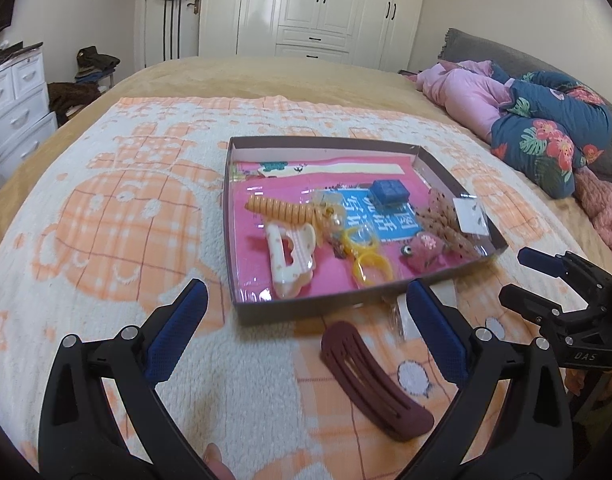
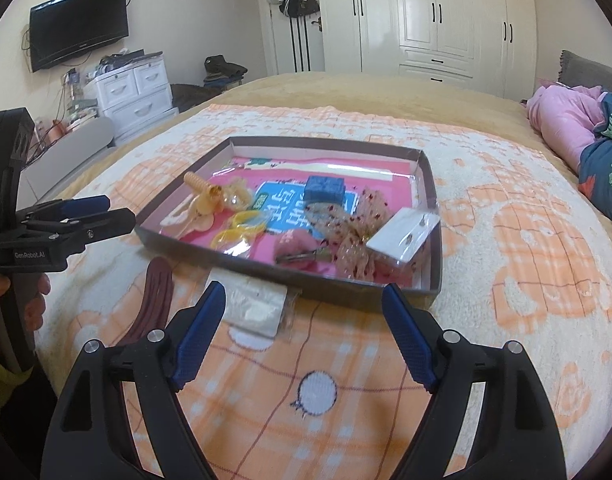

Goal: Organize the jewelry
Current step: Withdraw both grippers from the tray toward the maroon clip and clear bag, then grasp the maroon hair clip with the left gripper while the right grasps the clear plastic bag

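Bed covered by an orange-and-white blanket point(image 1: 125, 208); shallow box point(image 1: 241, 304) sits mid-blanket, already holding most of the pieces. Left to right along the box's near edge: maroon hair clip point(image 1: 376, 384) lies loose on the blanket just outside the box's near wall, toward the left end as seen from the right wrist camera; clear plastic packet point(image 2: 253, 306) next, touching or nearly touching that same wall; nothing else loose that I can see. Left gripper point(image 1: 306, 340) stands wide, jaws empty, and the clip lies between and just ahead of its fingers. The clip's long axis runs obliquely, far end toward the box, near end toward the gripper's right finger, so it looks as though the wrist would need to roll before the pads could close across the narrow width. Left hand is plainly the nearer one to the clip. Right gripper point(image 2: 303, 340) is also spread, empty, with bare blanket between the fingers; the packet lies ahead of its left finger, so that hand is nearer the packet. Hard to read: the packet's contents (glare, clear film); whether it rests against the box wall; the clip's near end, partly behind a finger in both views; the small items piled at the box's right corner overlap.
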A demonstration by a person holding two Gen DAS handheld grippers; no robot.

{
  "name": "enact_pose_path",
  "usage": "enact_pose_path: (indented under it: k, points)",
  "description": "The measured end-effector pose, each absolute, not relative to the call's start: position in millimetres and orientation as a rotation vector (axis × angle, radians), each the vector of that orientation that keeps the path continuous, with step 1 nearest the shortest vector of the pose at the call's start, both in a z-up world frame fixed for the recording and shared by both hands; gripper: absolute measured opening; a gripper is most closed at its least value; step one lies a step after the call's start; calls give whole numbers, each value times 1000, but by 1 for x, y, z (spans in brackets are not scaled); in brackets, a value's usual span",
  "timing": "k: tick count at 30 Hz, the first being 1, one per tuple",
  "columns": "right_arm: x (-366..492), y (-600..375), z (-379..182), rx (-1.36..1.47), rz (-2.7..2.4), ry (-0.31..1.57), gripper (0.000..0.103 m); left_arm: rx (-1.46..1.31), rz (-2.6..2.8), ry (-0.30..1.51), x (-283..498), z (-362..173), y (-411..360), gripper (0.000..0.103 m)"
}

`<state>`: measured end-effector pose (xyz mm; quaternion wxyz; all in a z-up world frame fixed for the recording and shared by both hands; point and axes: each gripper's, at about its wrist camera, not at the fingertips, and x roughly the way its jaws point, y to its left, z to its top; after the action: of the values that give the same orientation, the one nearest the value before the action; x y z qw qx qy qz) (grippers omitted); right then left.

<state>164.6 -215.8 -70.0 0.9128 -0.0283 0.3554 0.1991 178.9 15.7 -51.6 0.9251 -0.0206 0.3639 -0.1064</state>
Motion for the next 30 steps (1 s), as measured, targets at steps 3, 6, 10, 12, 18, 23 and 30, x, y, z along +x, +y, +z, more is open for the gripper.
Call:
enact_pose_path:
  k: [3,6,10,12,18,23,30]
  points:
    - [162,-213,-73,-66,418,739,78,-50,-223,763,175,-54,16,91]
    - [160,-209,-78,-83,429,749,78,-57,-231,786,170,-59,16,91]
    - [162,-204,-87,-110,445,777,78,-61,-259,823,164,-67,13,91]
    - [164,-202,-92,-106,456,793,78,-65,-270,841,162,-73,12,91]
    - [174,-200,-105,-84,477,846,78,-77,-291,906,159,-90,8,91]
    - [185,-201,-113,-44,499,882,72,-72,-309,933,159,-98,1,90]
    - [203,-197,-117,21,534,910,71,-45,-321,944,157,-109,-11,89]
